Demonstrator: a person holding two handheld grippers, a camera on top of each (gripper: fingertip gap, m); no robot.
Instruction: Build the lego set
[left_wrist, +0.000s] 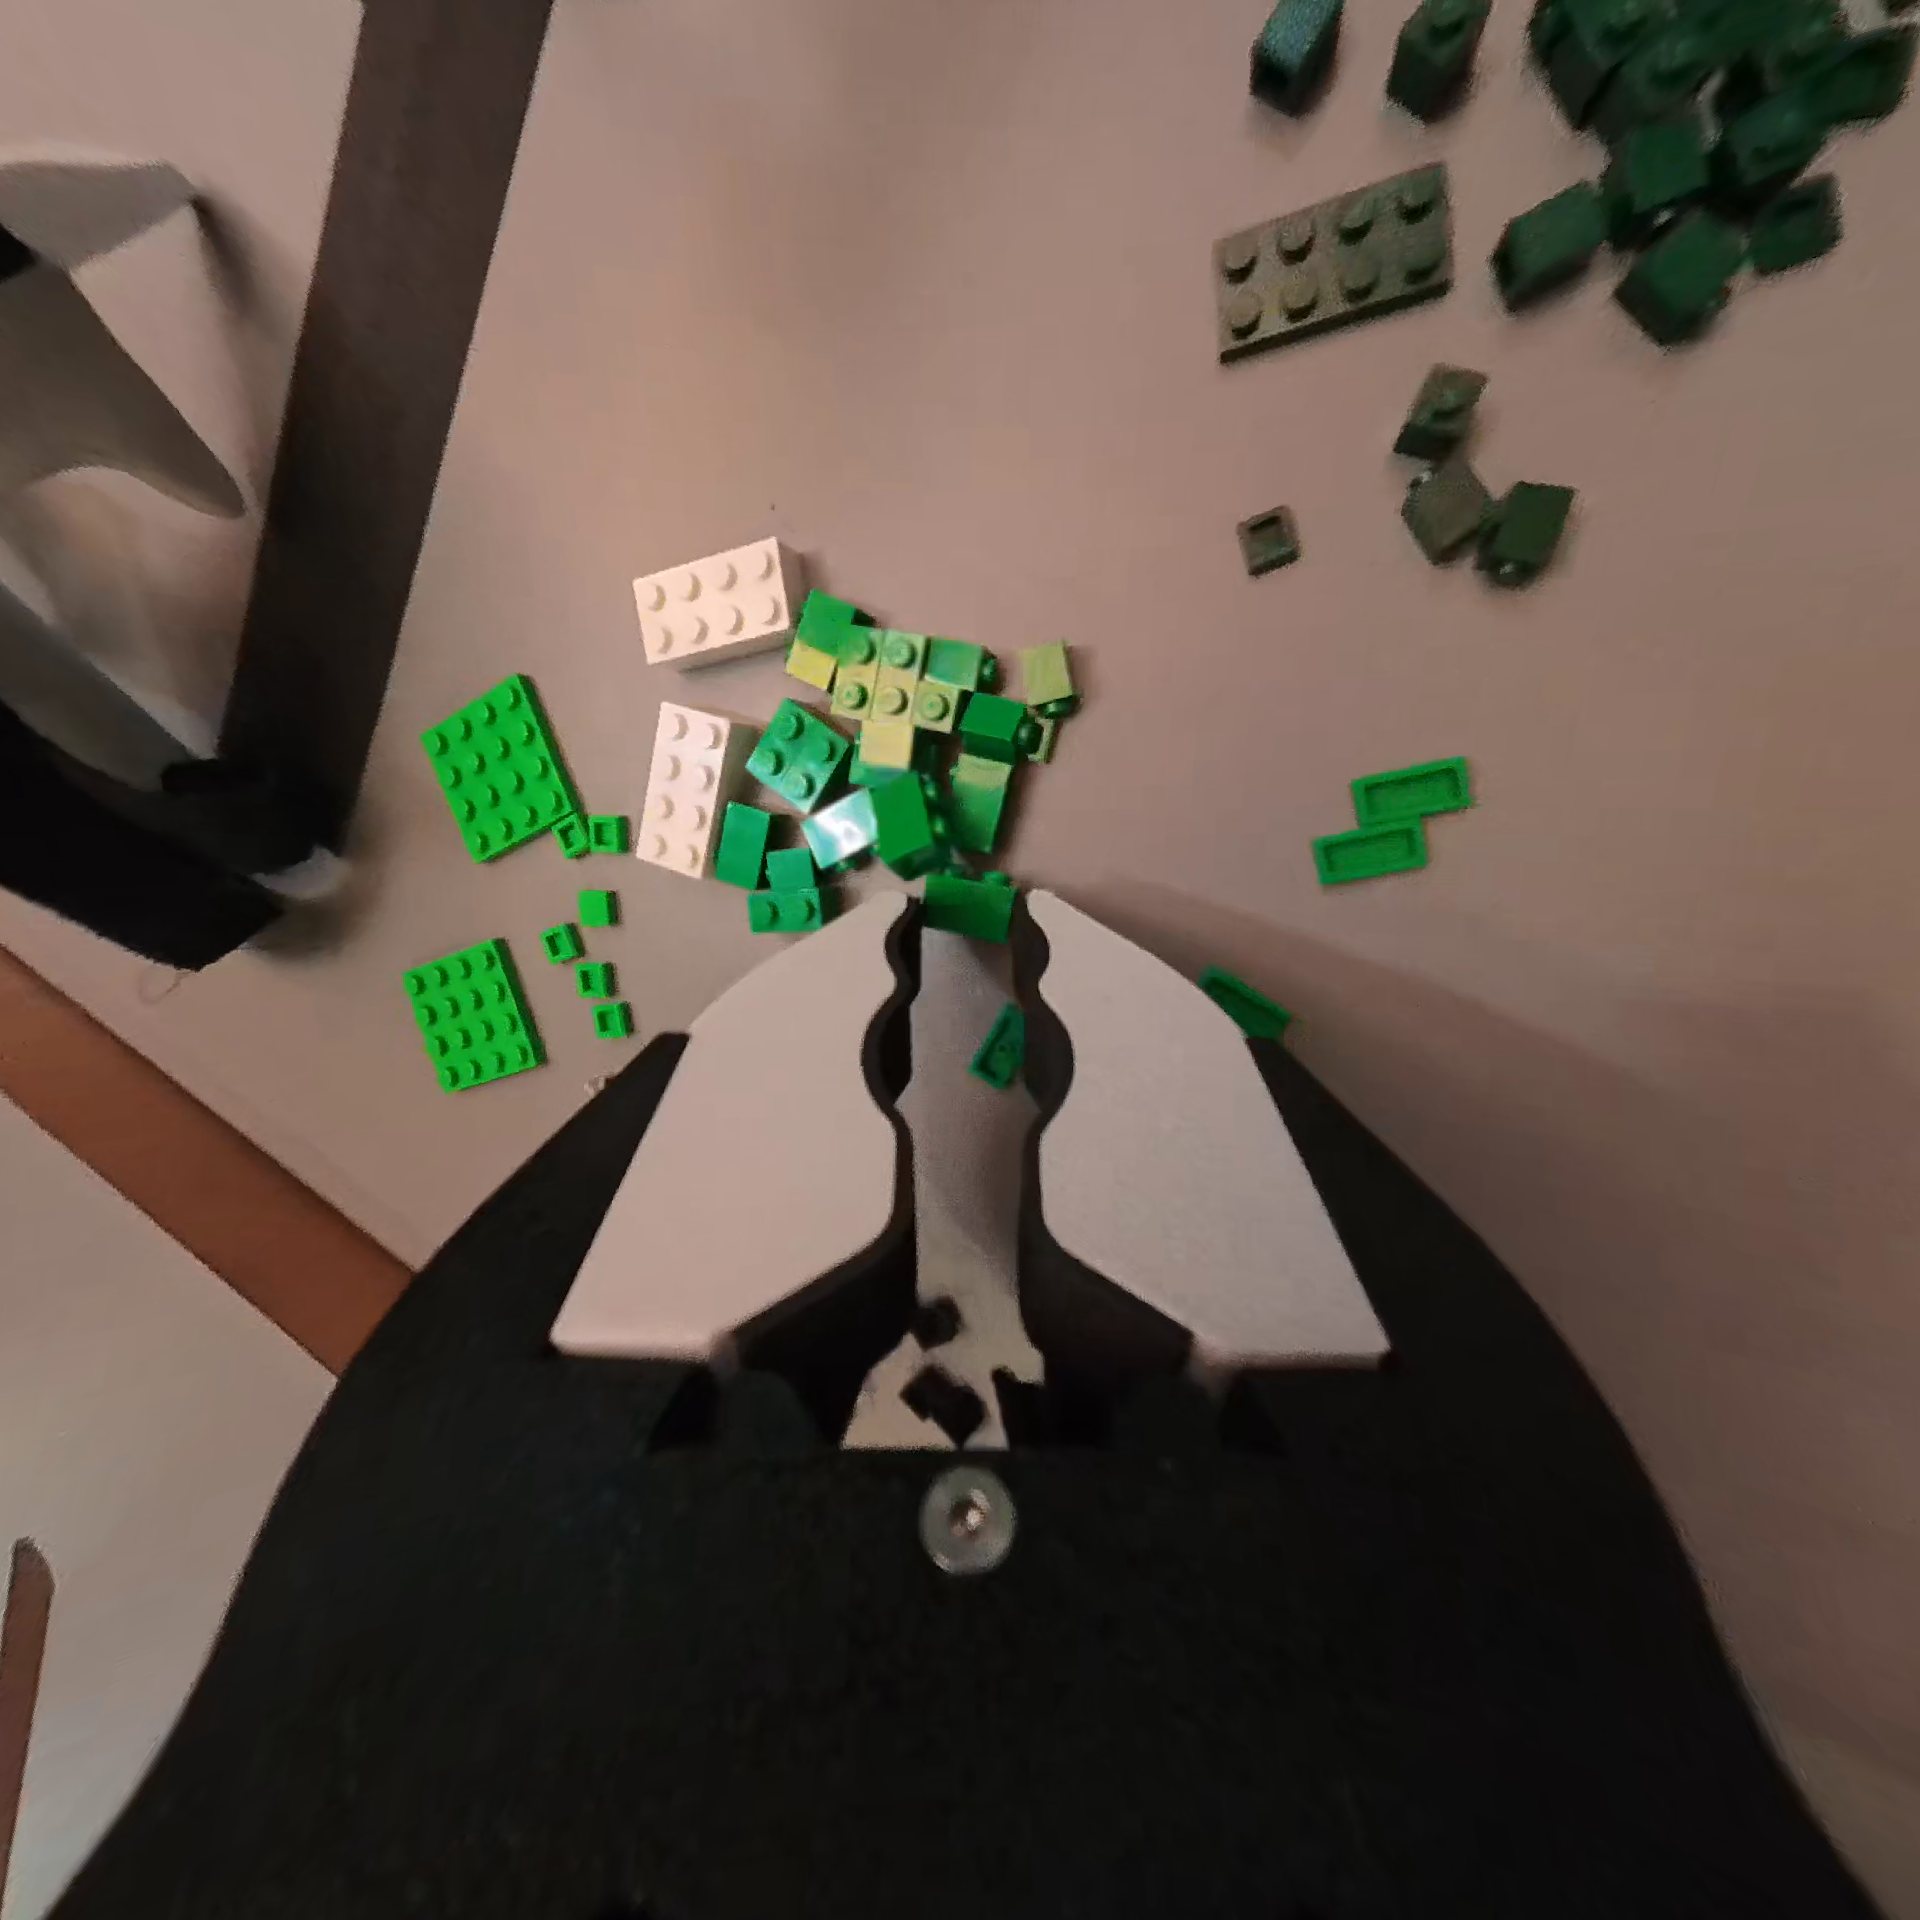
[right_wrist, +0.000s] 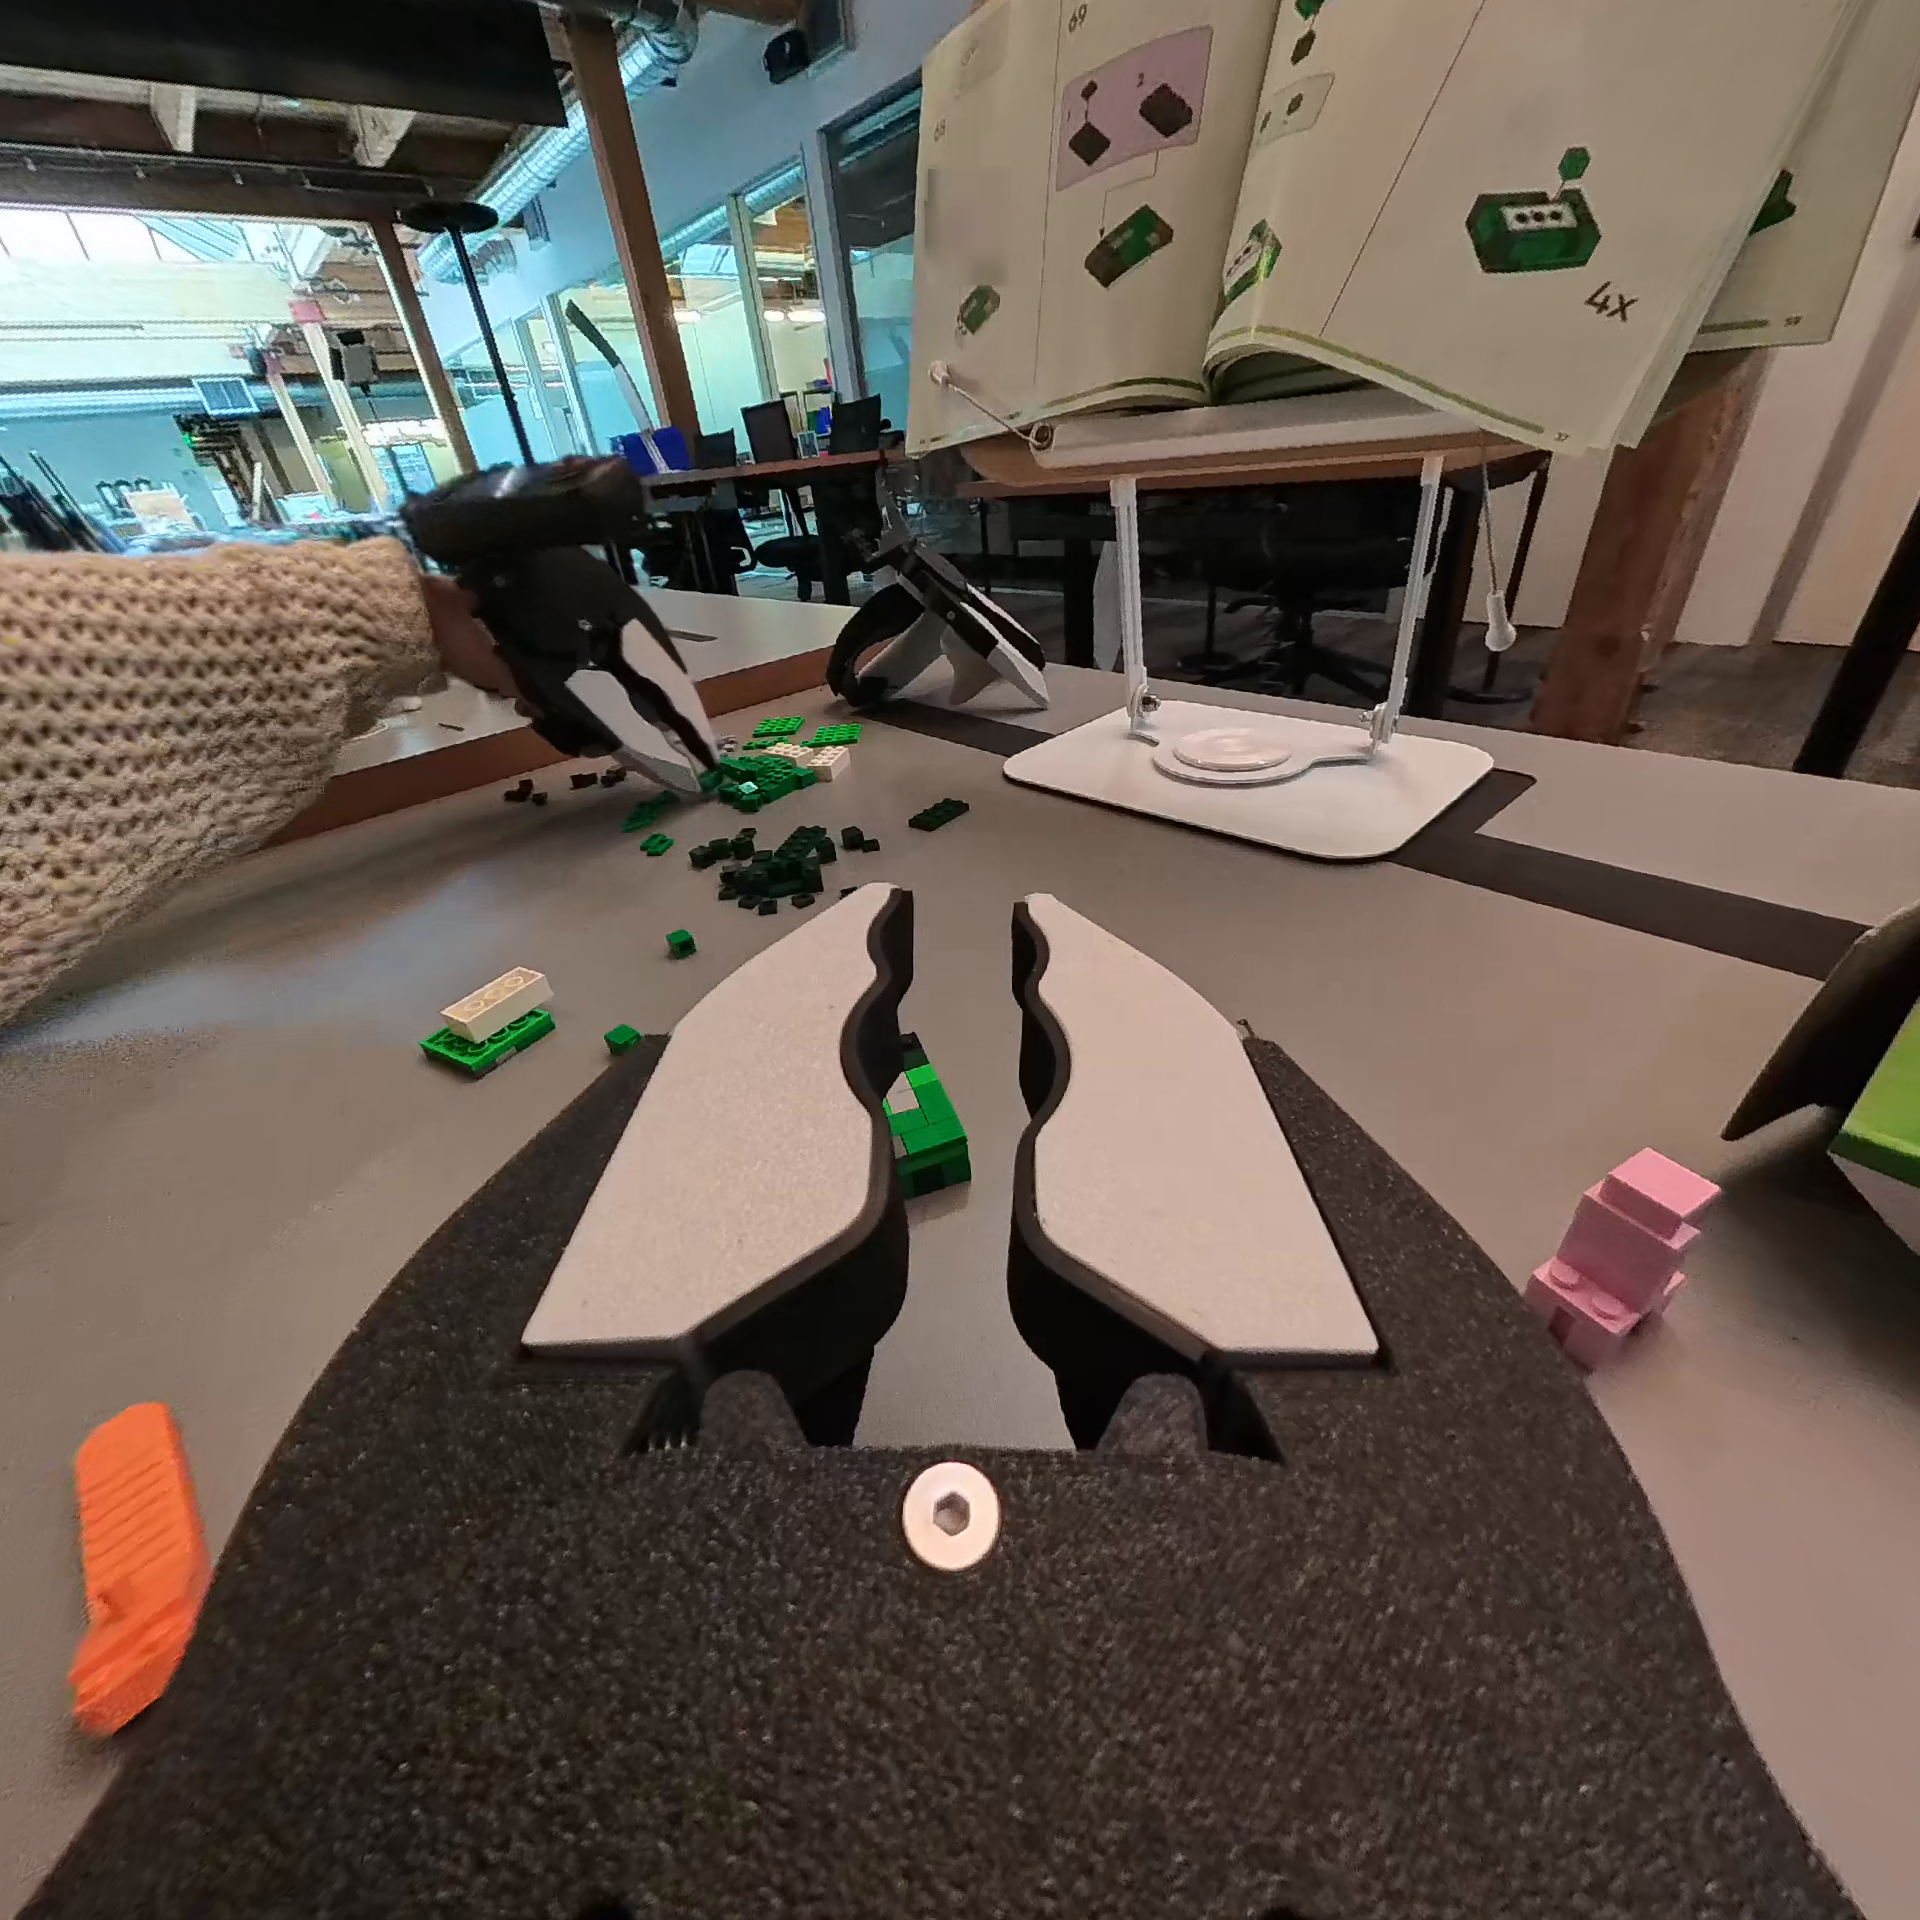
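Up close, our left tool has its tips narrowed around a green brick at the near edge of a heap of green bricks on the tabletop; the brick sits between the two tips, pinched there. Just behind the tips a small green tile lies flat in the gap between the fingers. Two white bricks sit beside the heap, and farther left we see two bright green plates with a few tiny green pieces near them. To the right lie two green tiles touching each other, and beyond them a dark green plate and a scatter of dark green bricks.

Our right tool hangs over the tabletop with its fingers set apart, holding nothing. Between its fingers (partly hidden by the left one) we see a small green built block on the tabletop. To the left stands a white brick on a green plate; an orange brick separator lies nearer. On the right stands a pink lego figure. Farther off, a knitted sleeve leads to the left tool at the heap, and an open instruction booklet rests on a white stand.
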